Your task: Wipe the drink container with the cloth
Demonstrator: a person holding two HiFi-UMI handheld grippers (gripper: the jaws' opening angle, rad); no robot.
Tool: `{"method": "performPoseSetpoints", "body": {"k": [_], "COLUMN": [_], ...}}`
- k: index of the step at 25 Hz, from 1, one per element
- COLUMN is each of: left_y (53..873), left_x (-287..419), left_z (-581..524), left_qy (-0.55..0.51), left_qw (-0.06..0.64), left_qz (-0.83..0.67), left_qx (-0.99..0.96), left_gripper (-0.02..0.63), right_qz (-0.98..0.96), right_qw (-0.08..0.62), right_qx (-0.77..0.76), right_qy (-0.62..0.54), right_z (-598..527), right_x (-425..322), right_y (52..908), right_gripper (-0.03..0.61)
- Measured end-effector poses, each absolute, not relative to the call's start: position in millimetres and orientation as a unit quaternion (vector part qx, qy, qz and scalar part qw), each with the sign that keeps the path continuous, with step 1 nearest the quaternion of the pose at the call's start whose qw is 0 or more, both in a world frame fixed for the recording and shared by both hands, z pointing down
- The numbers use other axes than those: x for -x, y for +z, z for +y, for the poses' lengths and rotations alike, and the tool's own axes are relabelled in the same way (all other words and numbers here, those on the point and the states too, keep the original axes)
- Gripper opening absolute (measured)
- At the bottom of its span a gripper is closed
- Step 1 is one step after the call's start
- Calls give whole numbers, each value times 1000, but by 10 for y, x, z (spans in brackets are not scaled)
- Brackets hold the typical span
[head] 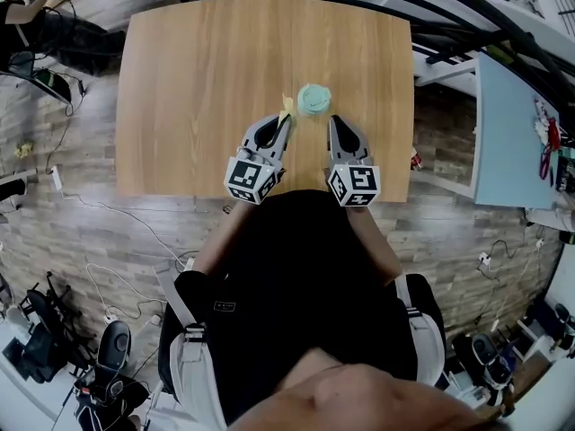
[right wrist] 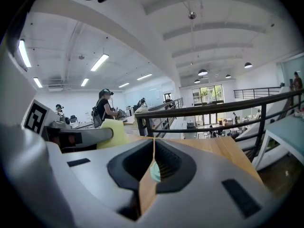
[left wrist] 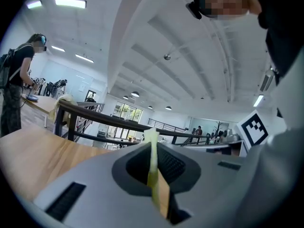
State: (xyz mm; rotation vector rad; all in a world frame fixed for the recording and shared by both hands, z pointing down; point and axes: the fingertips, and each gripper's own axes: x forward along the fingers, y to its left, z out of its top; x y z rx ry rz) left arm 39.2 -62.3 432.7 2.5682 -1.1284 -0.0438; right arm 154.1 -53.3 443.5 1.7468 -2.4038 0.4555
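- Cloth point(left wrist: 152, 161) first: we have a thin yellow fold of it clamped in the left gripper point(head: 284, 122), whose jaws are closed tight on it, and only a short tip stands out past them.
- The drink container point(head: 314, 100), mint green and seen from above, stands upright on the wooden table point(head: 198, 79), just ahead of both grippers and between their tips.
- The right gripper point(head: 332, 122) has its jaws pressed together. A sliver of mint green shows in the gap behind its tips, but we cannot tell whether it is pinching the container's edge or just resting beside it.
- We judge that wiping has barely begun, with the cloth tip just beside the container's left side.
- To do this step well, we should brace the container from the right so that it cannot slide or tip, then draw the cloth along its wall with light, even pressure.
- So little cloth sticks out that the hard jaw tips could reach the container before the fabric does. We would angle the left gripper so that the fold leads.
- Short strokes around the side look safer to us than one long push, since the container seems light.
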Motion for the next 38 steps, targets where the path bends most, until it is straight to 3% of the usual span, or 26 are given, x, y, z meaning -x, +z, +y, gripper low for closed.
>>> {"method": "performPoseSetpoints", "body": {"k": [9, 38], "left_y": [4050, 4166], "left_x": [-166, -247], "left_z": [-440, -323], "left_qy": [-45, -27], "left_qw": [162, 151], "left_qz": [-412, -411], "left_qx": [-896, -899], "left_gripper": [32, 32], "right_qz": [-797, -794], "right_qw": [27, 39], "right_qx": [-589, -592], "right_qy": [127, 131], "right_z": [-267, -164], "right_x": [-1546, -1571], "right_y": [4120, 4243], "right_gripper": [34, 32]}}
